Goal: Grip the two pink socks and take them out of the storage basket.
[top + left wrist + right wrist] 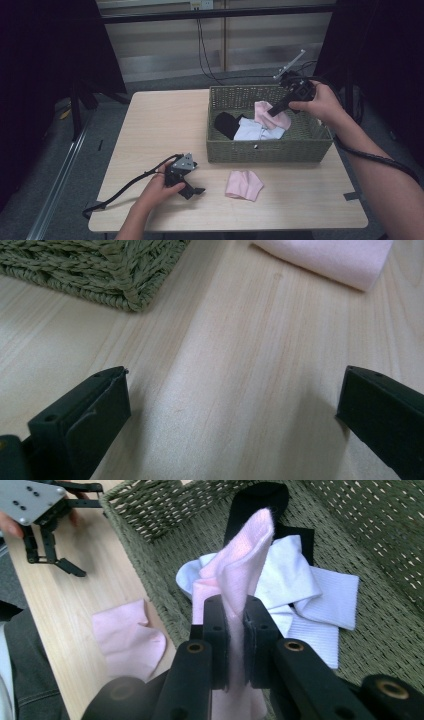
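Partly hidden under the white socks (300,595), a black sock (260,500) lies in the basket (270,150). Above it, the right claw (235,625) pinches a pink sock (240,565). Beside the basket, the left claw (232,405) gapes empty over the tabletop (225,340), near another pink sock (243,184).

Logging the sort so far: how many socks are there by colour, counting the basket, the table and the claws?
Pink socks: 2, one held in the right claw over the basket, the pink sock on the table.
White socks: 2, as far as the overlapping pile shows.
Black sock: 1.
Total: 5
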Available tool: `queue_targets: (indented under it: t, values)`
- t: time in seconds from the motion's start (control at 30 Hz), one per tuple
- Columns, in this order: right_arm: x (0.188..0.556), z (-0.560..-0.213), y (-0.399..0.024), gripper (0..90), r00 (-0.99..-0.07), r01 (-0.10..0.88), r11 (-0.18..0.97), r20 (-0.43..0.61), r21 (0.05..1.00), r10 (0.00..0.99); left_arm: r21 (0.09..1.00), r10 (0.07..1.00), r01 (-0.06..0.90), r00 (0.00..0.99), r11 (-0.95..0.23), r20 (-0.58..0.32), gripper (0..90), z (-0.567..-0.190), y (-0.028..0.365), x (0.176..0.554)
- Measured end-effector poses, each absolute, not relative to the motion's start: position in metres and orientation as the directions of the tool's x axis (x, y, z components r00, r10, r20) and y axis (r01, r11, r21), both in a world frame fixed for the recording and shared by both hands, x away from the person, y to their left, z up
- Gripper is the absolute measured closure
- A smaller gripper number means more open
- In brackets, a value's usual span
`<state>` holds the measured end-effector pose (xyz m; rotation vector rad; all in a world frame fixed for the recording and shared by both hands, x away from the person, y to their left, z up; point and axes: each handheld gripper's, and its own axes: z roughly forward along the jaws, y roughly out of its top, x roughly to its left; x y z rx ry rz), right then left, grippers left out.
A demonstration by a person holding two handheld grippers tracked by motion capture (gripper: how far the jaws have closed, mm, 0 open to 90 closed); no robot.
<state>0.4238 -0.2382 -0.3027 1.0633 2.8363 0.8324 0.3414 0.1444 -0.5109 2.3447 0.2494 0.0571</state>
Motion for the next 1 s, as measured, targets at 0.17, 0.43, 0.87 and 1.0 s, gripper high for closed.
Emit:
queue_targets:
  t: [0.17,0.43,0.87,1.0]
  values:
    - [0.421,-0.3,-0.237,82.4,-0.78,0.601,0.639,0.176,0.481,0.601,0.706,0.197,0.163,0.98,-0.689,-0.034,0.0,-0.511,0.144,0.341]
    - [0.412,-0.294,-0.233,82.3,-0.795,0.582,0.651,0.175,0.486,0.581,0.706,0.197,0.163,0.98,-0.69,-0.034,0.0,-0.511,0.144,0.341]
    - [0.394,-0.294,-0.221,82.1,-0.829,0.542,0.689,0.174,0.481,0.531,0.704,0.195,0.161,0.98,-0.691,-0.033,0.0,-0.511,0.144,0.341]
    - [0.389,-0.295,-0.22,81.9,-0.836,0.532,0.692,0.174,0.488,0.52,0.704,0.195,0.161,0.98,-0.692,-0.032,0.0,-0.511,0.145,0.342]
